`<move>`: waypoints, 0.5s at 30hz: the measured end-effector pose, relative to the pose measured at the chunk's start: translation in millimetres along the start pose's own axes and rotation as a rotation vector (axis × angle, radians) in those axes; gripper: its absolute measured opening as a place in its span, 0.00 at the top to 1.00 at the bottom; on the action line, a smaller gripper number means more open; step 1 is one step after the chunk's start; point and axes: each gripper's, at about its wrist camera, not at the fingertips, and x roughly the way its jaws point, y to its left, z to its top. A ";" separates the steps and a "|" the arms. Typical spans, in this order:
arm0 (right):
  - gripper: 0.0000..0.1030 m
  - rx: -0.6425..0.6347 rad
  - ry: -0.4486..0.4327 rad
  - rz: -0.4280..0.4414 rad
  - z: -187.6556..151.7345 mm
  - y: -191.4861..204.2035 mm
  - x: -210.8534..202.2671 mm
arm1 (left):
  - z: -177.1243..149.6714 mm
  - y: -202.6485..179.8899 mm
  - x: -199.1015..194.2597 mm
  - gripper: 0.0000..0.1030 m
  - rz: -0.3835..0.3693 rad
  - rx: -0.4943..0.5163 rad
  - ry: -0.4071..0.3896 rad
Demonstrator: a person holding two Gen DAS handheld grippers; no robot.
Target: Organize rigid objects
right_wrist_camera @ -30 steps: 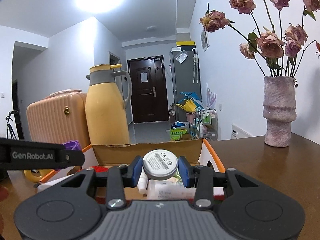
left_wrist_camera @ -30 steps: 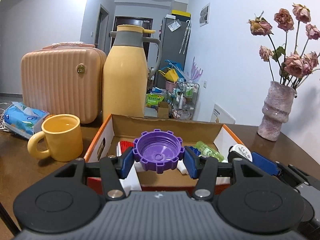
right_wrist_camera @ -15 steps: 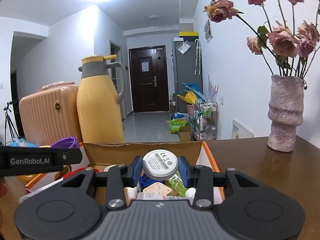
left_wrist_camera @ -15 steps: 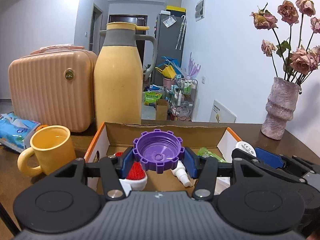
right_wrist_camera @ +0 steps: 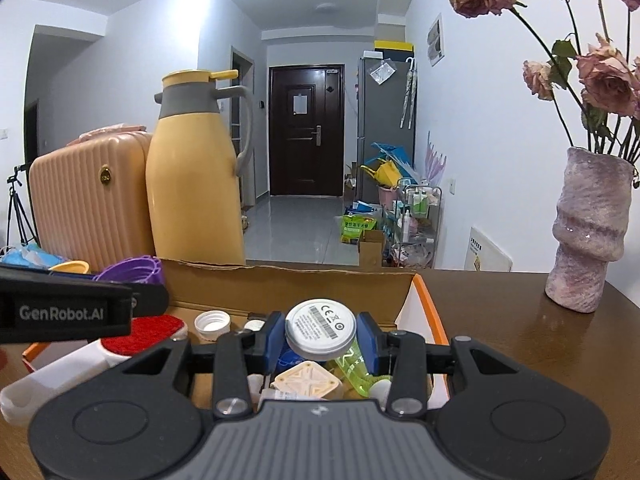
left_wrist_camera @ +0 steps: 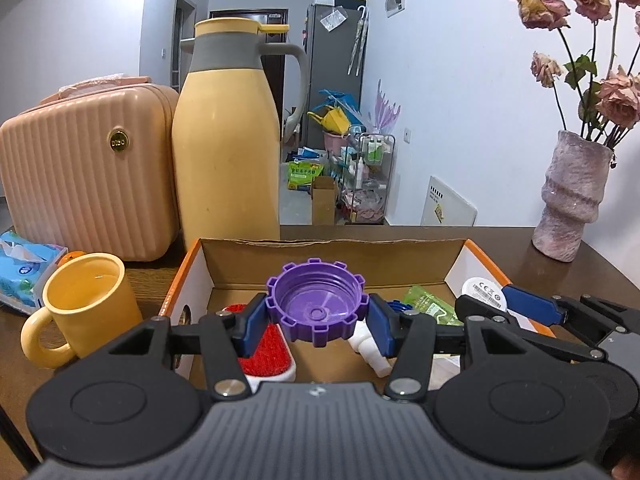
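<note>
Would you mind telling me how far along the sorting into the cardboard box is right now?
Partly done. Already in the cardboard box: a red brush, a white cap, a green bottle. In hand above it: the left gripper clamps a purple lid, the right gripper a white round device. Left: releasing both into the box.

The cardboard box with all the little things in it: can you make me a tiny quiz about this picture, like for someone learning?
1. True or false: the left gripper is shut on a purple cap.
2. Which is the right gripper holding over the cardboard box? A) white round disc B) yellow mug C) red brush
3. Fill in: the yellow mug stands ____ the box, on the table.

Key:
1. True.
2. A, the white round disc.
3. Outside.
</note>
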 end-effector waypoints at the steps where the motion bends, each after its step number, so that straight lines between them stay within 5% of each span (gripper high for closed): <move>1: 0.62 0.003 0.003 0.003 -0.3 -1.5 1.0 | 0.6 0.4 0.7 0.47 0.003 -0.001 0.002; 2: 0.62 0.007 0.009 0.004 -0.5 -3.6 2.1 | 1.1 1.4 1.1 0.42 0.008 -0.004 0.001; 4: 0.57 0.011 0.016 0.002 -0.9 -6.9 3.1 | 1.9 2.8 0.7 0.11 0.029 -0.006 -0.007; 6: 0.34 0.015 0.013 -0.009 -0.6 -9.7 2.2 | 2.4 5.9 -1.4 0.00 0.068 -0.016 -0.025; 11: 0.00 0.029 -0.008 -0.047 1.4 -16.7 -1.4 | 5.2 15.8 0.7 0.00 0.076 -0.039 -0.015; 15: 0.00 0.040 -0.003 -0.059 1.7 -20.7 -0.7 | 4.7 15.6 1.5 0.00 0.081 -0.033 -0.009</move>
